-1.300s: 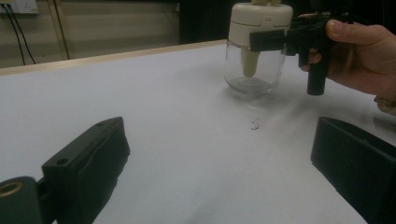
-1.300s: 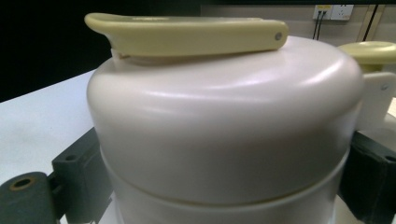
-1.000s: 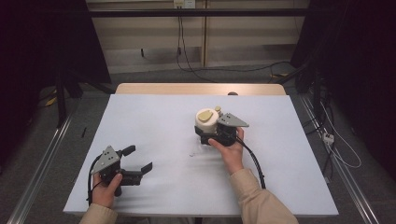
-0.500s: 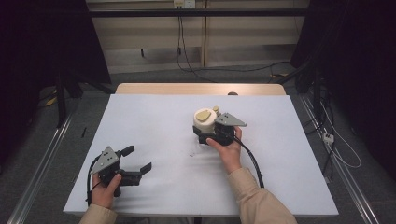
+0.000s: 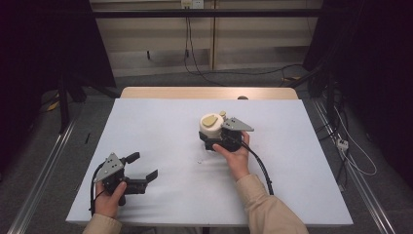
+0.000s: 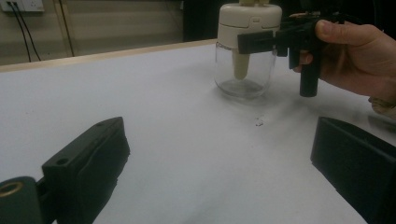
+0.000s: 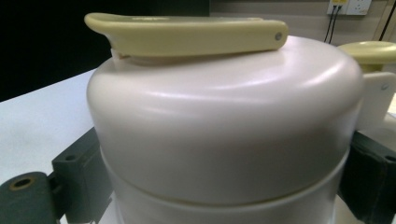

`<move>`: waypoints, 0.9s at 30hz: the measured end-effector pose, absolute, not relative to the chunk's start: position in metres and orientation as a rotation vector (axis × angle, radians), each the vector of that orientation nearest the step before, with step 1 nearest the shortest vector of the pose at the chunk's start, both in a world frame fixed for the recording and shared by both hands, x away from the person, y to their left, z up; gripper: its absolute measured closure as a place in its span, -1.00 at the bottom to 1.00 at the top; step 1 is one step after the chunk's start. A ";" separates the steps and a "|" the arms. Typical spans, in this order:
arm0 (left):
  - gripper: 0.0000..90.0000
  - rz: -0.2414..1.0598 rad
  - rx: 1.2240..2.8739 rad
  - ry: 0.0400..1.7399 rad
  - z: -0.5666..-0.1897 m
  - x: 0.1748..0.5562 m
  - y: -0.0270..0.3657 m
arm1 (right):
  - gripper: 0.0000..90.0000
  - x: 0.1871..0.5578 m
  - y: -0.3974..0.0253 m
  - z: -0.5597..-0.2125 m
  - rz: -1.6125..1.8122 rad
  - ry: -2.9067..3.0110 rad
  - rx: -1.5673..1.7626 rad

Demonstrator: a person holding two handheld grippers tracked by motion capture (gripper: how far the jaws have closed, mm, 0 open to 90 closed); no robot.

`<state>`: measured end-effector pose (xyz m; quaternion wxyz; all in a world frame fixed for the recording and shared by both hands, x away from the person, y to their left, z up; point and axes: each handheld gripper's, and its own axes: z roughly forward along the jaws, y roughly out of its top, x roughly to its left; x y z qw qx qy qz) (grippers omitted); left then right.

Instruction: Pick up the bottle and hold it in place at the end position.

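A jar point(image 5: 210, 127) with a cream lid, a pale yellow flip handle and a clear glass body point(image 6: 245, 70) stands upright right of the table's middle. My right gripper point(image 5: 210, 138) is shut on it, one black jaw on each side of the lid point(image 7: 224, 121), seen close up in the right gripper view. A hand holds that gripper from behind the jar. My left gripper point(image 5: 143, 165) rests near the front left corner, open, jaws wide apart with bare table between them point(image 6: 219, 163), pointing toward the jar from well short of it.
The white table top point(image 5: 160, 122) has a wooden strip point(image 5: 209, 92) along its far edge. A small dark speck point(image 6: 258, 122) lies just in front of the jar. Cables run over the floor beyond the table and at its right.
The jar and my right gripper have shifted slightly to the left. The left gripper has stayed where it was.
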<state>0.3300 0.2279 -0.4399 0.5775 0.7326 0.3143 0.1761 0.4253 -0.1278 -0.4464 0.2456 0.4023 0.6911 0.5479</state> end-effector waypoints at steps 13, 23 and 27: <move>-0.92 0.412 1.712 0.739 -0.441 0.331 0.229 | -0.84 0.428 -0.124 -0.452 1.483 1.915 1.078; -0.92 0.407 1.716 0.735 -0.441 0.332 0.227 | -0.84 0.433 -0.126 -0.453 1.486 1.891 1.100; -0.92 0.405 1.716 0.736 -0.442 0.333 0.227 | -0.84 0.433 -0.125 -0.453 1.482 1.888 1.099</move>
